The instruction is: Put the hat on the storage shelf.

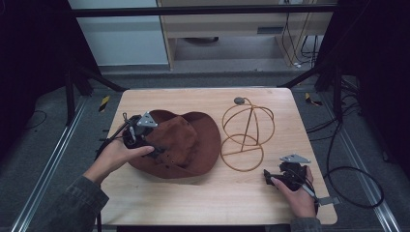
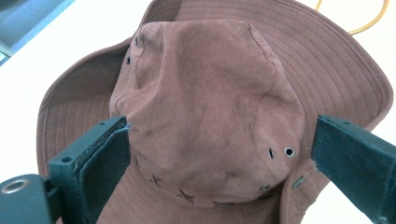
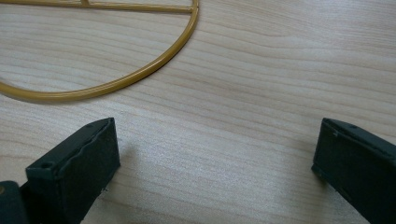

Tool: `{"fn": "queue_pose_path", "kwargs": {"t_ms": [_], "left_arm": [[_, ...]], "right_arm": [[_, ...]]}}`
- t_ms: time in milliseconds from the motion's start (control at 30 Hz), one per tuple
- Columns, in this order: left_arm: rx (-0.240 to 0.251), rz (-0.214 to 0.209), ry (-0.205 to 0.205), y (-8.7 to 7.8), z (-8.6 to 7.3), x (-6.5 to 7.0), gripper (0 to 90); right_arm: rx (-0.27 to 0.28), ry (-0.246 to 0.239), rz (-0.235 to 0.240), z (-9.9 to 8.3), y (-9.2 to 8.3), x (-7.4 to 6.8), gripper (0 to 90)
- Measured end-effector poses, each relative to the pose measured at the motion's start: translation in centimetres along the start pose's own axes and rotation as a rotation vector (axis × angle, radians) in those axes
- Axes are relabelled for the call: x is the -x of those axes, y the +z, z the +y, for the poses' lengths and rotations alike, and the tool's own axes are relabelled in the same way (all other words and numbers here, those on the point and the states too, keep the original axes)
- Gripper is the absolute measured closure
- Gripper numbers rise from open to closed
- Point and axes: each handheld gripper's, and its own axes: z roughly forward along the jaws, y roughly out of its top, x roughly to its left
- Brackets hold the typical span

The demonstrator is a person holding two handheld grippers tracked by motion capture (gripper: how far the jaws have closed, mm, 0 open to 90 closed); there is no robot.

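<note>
A hat (image 1: 186, 142) lay on the table (image 1: 203, 195), left of centre. A wire stand (image 1: 246, 133) stood just to its right. The left gripper (image 1: 145, 140) was over the hat's left side, jaws either side of the crown. The right gripper (image 1: 273, 178) sat near the table's front right, before the stand.

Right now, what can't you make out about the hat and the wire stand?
- Hat: near brim cut off by the left gripper view's bottom edge; inside hidden by its crown.
- Wire stand: mostly cut off by the right gripper view's top edge.
- Stand's grey top cap: too small in the high view.
</note>
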Motion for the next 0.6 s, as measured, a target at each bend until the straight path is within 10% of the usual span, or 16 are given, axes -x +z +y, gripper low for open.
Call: {"fn": "queue_pose_path", "kwargs": {"t_ms": [600], "left_arm": [[-0.093, 0.015, 0.048, 2.0, 3.0, -0.2, 6.7]], "right_arm": [[0.000, 0.000, 0.000, 0.0, 0.0, 0.0, 0.5]]}}
